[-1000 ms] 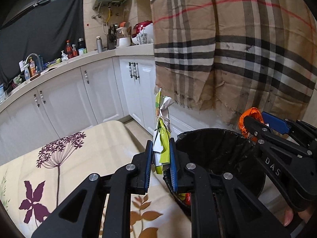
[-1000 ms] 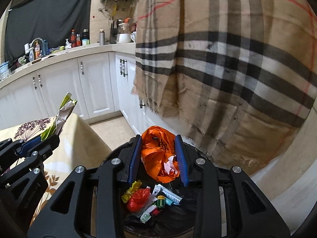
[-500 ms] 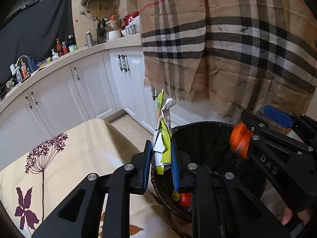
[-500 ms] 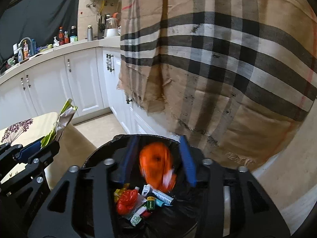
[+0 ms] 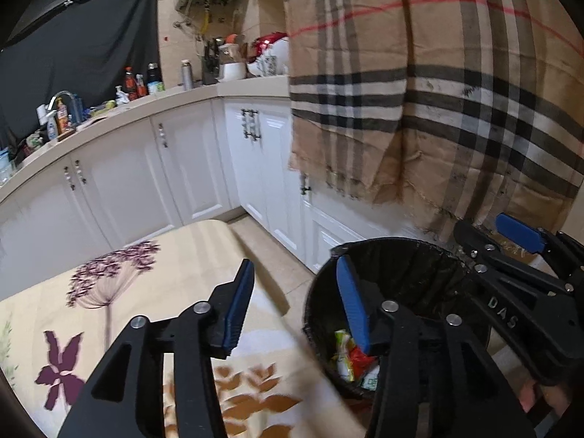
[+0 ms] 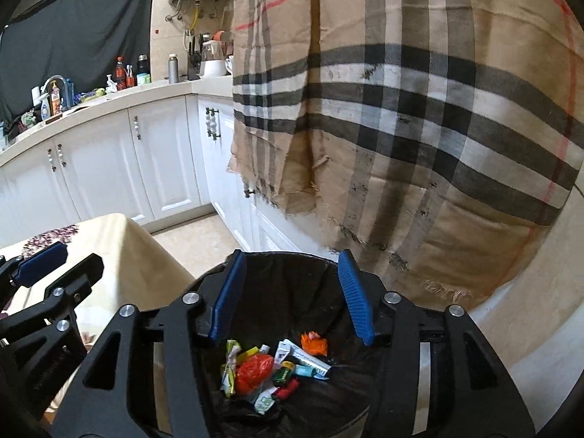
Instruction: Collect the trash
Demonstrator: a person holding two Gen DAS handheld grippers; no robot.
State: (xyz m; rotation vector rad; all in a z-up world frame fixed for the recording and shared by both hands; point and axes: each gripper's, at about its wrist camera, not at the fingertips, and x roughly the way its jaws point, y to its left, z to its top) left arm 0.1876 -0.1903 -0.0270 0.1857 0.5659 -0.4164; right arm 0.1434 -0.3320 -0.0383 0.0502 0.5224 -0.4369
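Note:
A black-lined trash bin [image 6: 292, 273] stands on the floor beside the table; it also shows in the left wrist view [image 5: 401, 255]. Several pieces of trash lie in its bottom: an orange bag piece [image 6: 314, 343], a red-orange bag [image 6: 253, 370], a yellow-green wrapper [image 6: 230, 368] and small packets. My right gripper [image 6: 292, 295] is open and empty above the bin. My left gripper [image 5: 295, 303] is open and empty at the bin's left rim, over the table edge. The right gripper also shows in the left wrist view [image 5: 511, 233].
A floral tablecloth [image 5: 109, 292] covers the table left of the bin. A plaid cloth [image 6: 419, 109] hangs just behind the bin. White kitchen cabinets [image 5: 164, 168] and a cluttered counter [image 5: 109, 106] run along the back.
Both grippers opened. The orange bag dropped from the right gripper and the yellow-green wrapper from the left gripper; both now lie in the bin.

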